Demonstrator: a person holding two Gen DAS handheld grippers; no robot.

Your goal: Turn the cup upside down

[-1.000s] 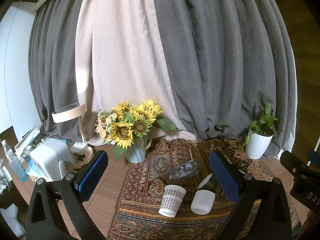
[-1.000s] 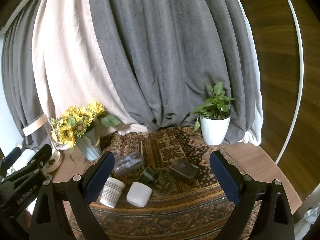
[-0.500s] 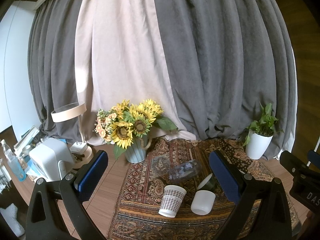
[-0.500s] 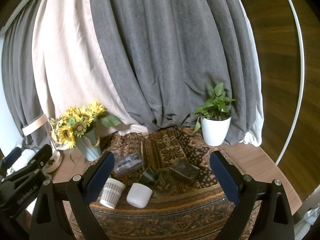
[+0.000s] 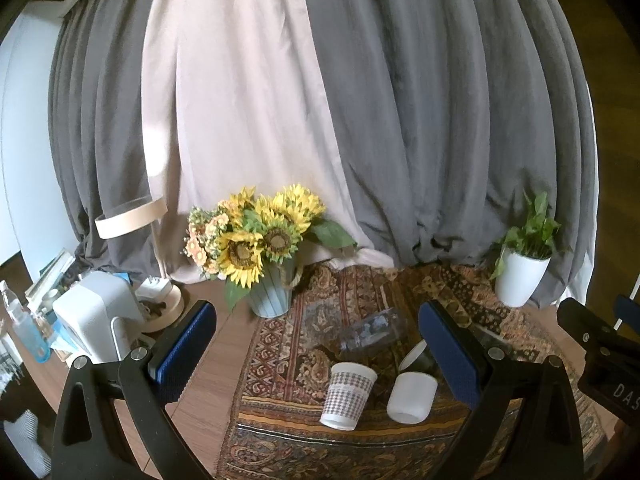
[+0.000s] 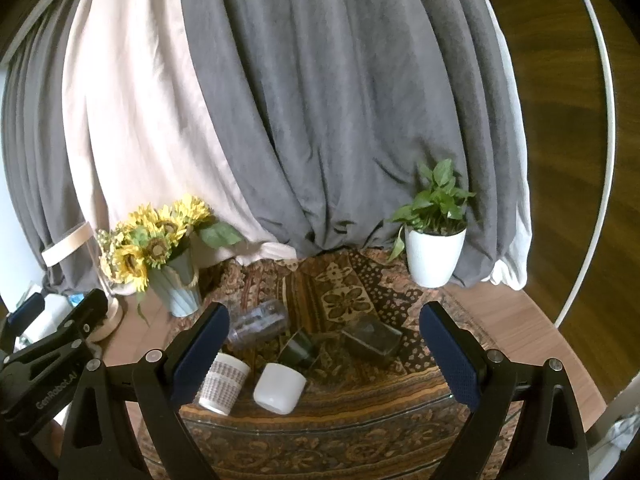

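Observation:
Several cups lie or stand on a patterned cloth. A checked paper cup (image 5: 348, 395) (image 6: 222, 382) stands upright at the front left. A plain white cup (image 5: 412, 397) (image 6: 279, 388) sits beside it. A clear glass (image 5: 370, 333) (image 6: 259, 322) lies on its side behind them. A dark cup (image 5: 416, 356) (image 6: 297, 348) lies tilted, and a dark square glass (image 6: 371, 340) lies to the right. My left gripper (image 5: 316, 356) and my right gripper (image 6: 324, 356) are both open and empty, held back from the cups.
A sunflower vase (image 5: 269, 292) (image 6: 176, 284) stands at the cloth's back left. A white potted plant (image 5: 520, 276) (image 6: 434, 252) stands at the back right. A white appliance (image 5: 94, 320), a bottle (image 5: 24, 332) and a lamp (image 5: 132, 216) crowd the left. Curtains (image 5: 360, 120) hang behind.

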